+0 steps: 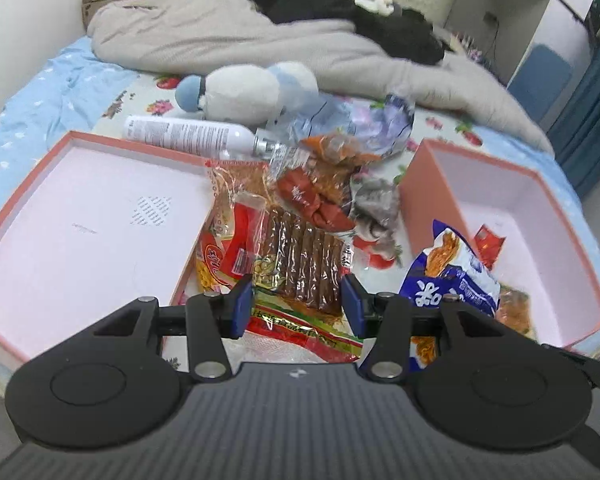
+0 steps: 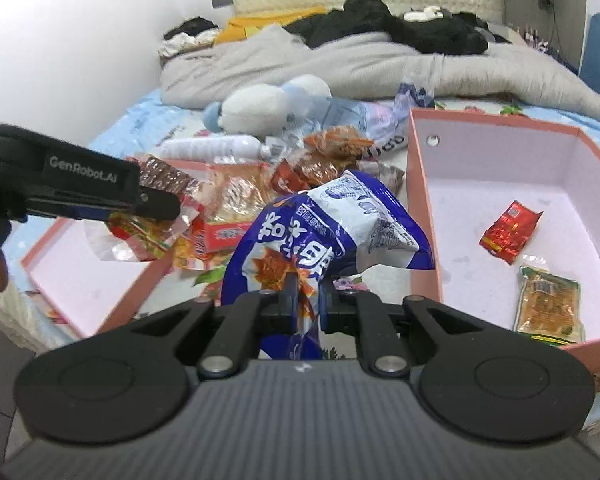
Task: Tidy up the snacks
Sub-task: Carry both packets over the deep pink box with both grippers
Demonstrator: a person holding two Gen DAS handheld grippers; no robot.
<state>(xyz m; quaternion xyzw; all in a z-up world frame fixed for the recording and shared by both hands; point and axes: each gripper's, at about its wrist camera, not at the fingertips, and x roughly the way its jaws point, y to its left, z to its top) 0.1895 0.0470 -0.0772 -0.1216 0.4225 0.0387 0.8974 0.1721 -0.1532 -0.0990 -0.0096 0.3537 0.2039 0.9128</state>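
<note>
lying at the far left, the shallow pink cardboard lid (image 1: 80,216) sits on the floral bedsheet (image 1: 440,124), its pale inside facing up. just beside its right edge the left gripper (image 1: 298,304) stands with blue pads spread wide, straddling a clear packet of brown ribbed snack sticks (image 1: 304,256) but not squeezing it; the packet lies partly on a red and yellow crinkled wrapper (image 1: 220,256). behind, a white spray bottle (image 1: 188,136) lies on its side near a white and blue plush toy (image 1: 244,92). moving right, the right gripper (image 2: 308,300) is clamped tight on a blue and white snack bag (image 2: 340,224), held up beside the deep pink cardboard box (image 2: 420,200), where a small red foil sachet (image 2: 510,232) and an orange clear packet (image 2: 548,304) rest inside.
</note>
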